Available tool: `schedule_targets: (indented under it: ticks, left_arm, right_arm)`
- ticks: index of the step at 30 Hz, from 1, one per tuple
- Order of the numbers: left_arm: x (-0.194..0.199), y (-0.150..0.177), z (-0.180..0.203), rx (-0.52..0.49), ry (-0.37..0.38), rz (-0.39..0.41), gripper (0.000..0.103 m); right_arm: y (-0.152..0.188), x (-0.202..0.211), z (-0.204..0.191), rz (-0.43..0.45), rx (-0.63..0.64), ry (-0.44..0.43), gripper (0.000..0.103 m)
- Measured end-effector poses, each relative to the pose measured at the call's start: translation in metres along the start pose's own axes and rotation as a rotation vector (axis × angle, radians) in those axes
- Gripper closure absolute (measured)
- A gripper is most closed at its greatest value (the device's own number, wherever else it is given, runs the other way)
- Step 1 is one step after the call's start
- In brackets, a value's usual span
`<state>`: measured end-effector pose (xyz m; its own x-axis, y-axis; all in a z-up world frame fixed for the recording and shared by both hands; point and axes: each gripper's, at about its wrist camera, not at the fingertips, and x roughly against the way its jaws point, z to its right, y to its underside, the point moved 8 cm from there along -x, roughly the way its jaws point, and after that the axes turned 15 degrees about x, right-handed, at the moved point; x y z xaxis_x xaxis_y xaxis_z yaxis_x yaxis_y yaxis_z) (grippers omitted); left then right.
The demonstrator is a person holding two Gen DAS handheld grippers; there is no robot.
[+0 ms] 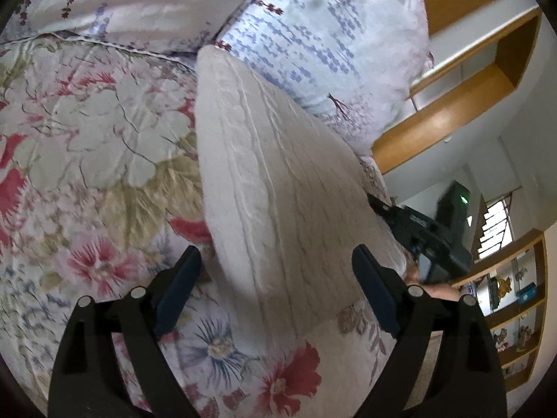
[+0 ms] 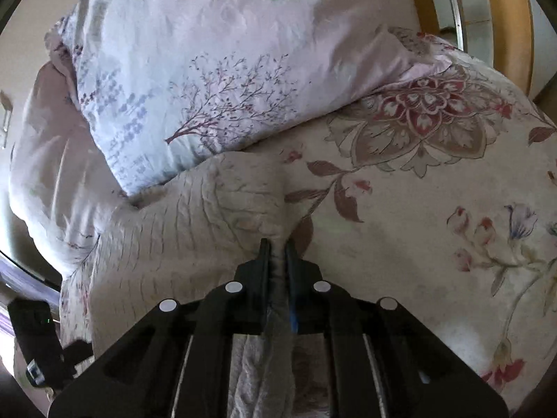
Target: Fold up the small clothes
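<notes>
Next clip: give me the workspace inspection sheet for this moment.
Surface: bed under a floral quilt.
Job's things: white cable-knit garment, stretched across the quilt.
Clutter: two pale printed pillows at the garment's far end.
Grippers: left claw open, straddling the garment without pressing; right claw shut on a pinched fold of it.
Cables: nothing seen.
Surroundings: wooden shelving, a window.

The right gripper (image 2: 277,244) is pinching a fold of the cream knit garment (image 2: 181,209), which is lying on the floral bedspread (image 2: 417,209) beside a pillow (image 2: 195,69).
</notes>
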<state>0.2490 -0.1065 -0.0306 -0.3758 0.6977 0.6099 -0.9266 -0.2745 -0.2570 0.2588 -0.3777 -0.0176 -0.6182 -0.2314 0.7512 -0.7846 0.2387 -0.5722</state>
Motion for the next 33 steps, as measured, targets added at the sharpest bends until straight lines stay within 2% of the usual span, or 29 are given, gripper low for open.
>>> schedule_targets:
  ticks: [1,2,3,5,10,14,17,22,23,25,26,27,29,33]
  left_arm:
    - [0.001,-0.002,0.000,0.004,0.002,0.003,0.015]
    - [0.001,-0.005,0.000,0.006,0.002,0.008,0.015]
    - [0.002,-0.006,0.000,0.006,0.002,0.011,0.015]
    - [0.002,-0.009,0.001,0.006,0.003,0.016,0.015]
    - [-0.001,-0.009,0.001,0.010,0.007,0.014,0.015]
    - [-0.005,-0.006,0.001,0.009,-0.002,0.005,0.015]
    - [-0.006,-0.005,0.000,0.016,-0.005,-0.001,0.015]
    - [-0.012,-0.007,0.004,0.024,0.002,-0.009,0.015]
    - [-0.013,-0.007,0.005,0.024,0.003,-0.008,0.015]
    - [-0.013,-0.010,0.005,0.026,0.001,-0.004,0.015]
    - [-0.014,-0.012,0.004,0.029,-0.001,0.001,0.015]
    - [-0.014,-0.013,0.003,0.028,-0.006,0.002,0.015]
    - [-0.017,-0.016,0.002,0.024,-0.018,-0.002,0.015]
    - [-0.021,-0.021,-0.003,0.036,-0.022,-0.005,0.015]
  right_arm:
    - [-0.001,0.008,-0.002,0.023,0.007,-0.004,0.090]
    - [-0.003,0.021,-0.007,0.057,0.021,-0.014,0.084]
    - [-0.004,0.029,-0.010,0.077,0.034,-0.031,0.073]
    - [-0.004,0.044,-0.020,0.112,0.072,-0.070,0.063]
    - [0.018,0.048,-0.041,0.039,0.174,-0.123,0.063]
    - [0.040,0.025,-0.038,-0.060,0.195,-0.069,0.063]
    - [0.045,0.019,-0.035,-0.053,0.206,-0.035,0.062]
    - [0.037,0.024,-0.027,-0.081,0.107,-0.128,0.061]
    - [0.030,0.030,-0.024,-0.073,0.050,-0.172,0.057]
    - [0.020,0.038,-0.023,-0.041,-0.030,-0.254,0.039]
    - [0.011,0.043,-0.020,-0.011,-0.069,-0.275,0.025]
    - [0.006,0.046,-0.017,0.005,-0.080,-0.267,0.020]
    - [-0.003,0.044,-0.012,0.009,-0.083,-0.238,0.020]
    - [-0.007,0.026,-0.003,-0.040,-0.122,-0.239,0.020]
